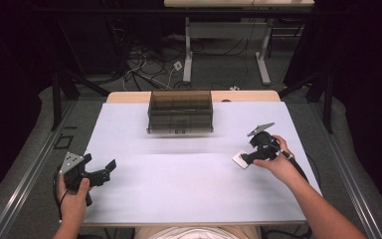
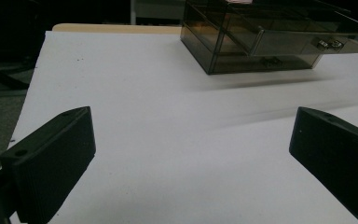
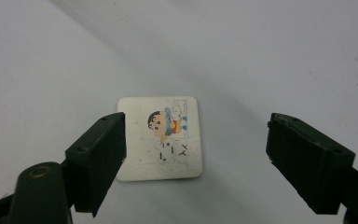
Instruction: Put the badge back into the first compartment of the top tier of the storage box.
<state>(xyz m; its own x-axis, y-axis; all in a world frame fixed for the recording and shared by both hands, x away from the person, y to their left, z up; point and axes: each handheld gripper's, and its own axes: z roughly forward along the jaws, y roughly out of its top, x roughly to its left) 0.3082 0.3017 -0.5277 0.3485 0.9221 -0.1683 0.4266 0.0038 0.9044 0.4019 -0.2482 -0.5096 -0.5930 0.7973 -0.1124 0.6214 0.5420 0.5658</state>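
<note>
The cartoon card (image 3: pixel 159 138) lay flat on the white desk (image 1: pixel 189 189), toward its right side and well clear of the smoky plastic drawer box (image 1: pixel 180 110) at the far middle. My right hand-held gripper (image 3: pixel 196 154) hung just over it, tipped down at the desk. In the right gripper view the card sat off-centre in the gap: one black jaw overlapped its edge, while the other stood well apart from the opposite edge, with bare desk between. The jaws stood partly apart and no pad pressed on the card, so nothing was held.

The card was close to square with rounded corners, so it offered no real long axis. What mattered was that it lay flat, and that it lay toward one jaw and not midway. I judged that the next move called for a small sideways shift to centre it, then a way to lift one edge off the desk.

In the high view the card showed as a pale tile (image 1: pixel 240 159) at the tip of my right hand-held gripper (image 1: pixel 248 158). My left hand-held gripper (image 1: pixel 110 167) rested far off at the near left of the desk, jaws wide and empty, pointed toward the drawer box (image 2: pixel 261 37). The right hand was plainly the nearer one.
</note>
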